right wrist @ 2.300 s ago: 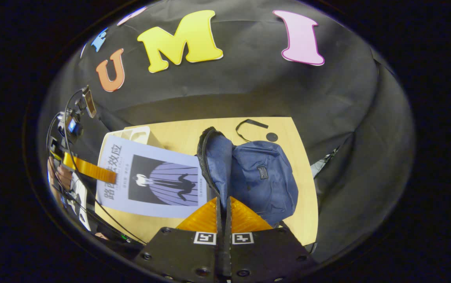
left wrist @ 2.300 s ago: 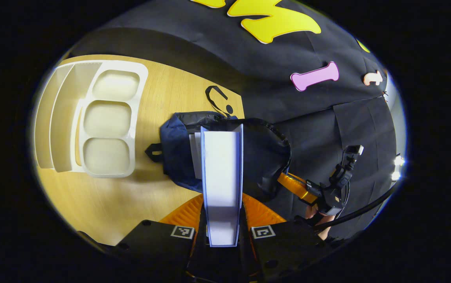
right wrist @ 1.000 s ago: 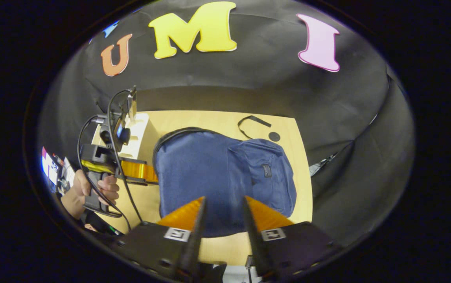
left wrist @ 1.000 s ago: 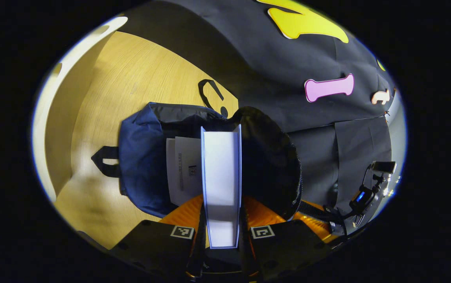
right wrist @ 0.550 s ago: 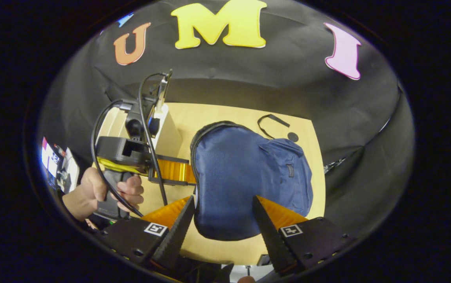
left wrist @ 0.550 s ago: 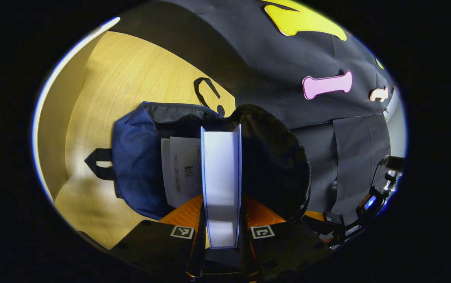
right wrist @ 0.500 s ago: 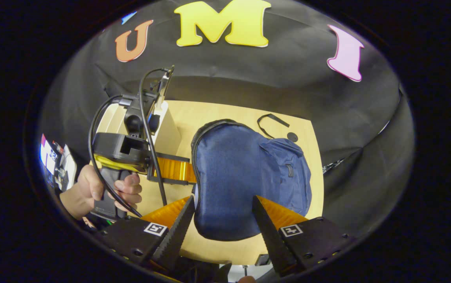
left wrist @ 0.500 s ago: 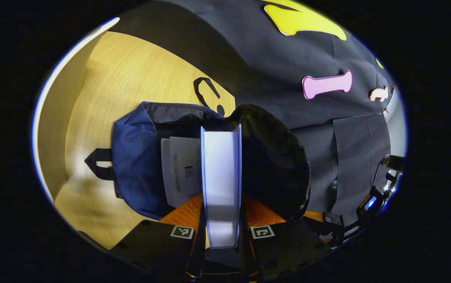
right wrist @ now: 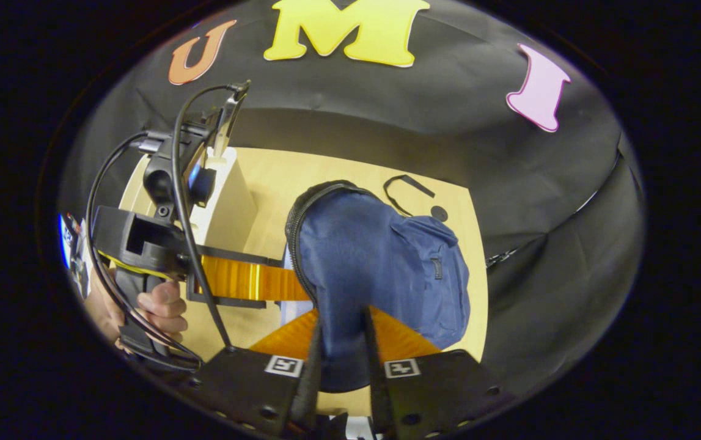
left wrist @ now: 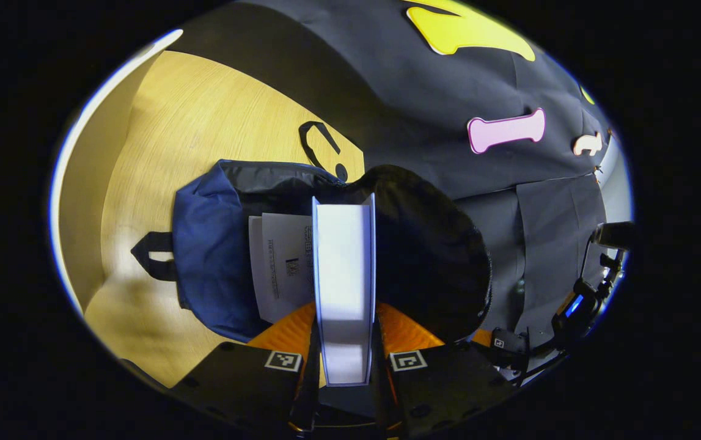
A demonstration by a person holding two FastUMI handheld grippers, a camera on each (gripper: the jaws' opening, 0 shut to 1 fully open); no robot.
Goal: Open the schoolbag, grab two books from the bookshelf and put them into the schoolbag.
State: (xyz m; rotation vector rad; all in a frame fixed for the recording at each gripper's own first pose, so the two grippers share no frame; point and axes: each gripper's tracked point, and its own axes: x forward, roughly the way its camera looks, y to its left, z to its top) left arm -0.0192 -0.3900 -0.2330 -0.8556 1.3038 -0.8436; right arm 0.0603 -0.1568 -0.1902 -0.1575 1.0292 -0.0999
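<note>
Left gripper [left wrist: 344, 342] clamps 2nd book [left wrist: 344, 275] edge-on at schoolbag [left wrist: 216, 256] mouth, 1st book [left wrist: 283, 263] already inside. Right gripper [right wrist: 339, 342] pinches bag flap [right wrist: 350, 269]. Step: insertion. Next: push deeper, then release.

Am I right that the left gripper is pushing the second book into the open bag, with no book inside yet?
Not quite. One book already lies inside the open bag, as the left gripper view shows. The rest holds: the left gripper is shut on the second book, its far end inside the bag's mouth.
</note>
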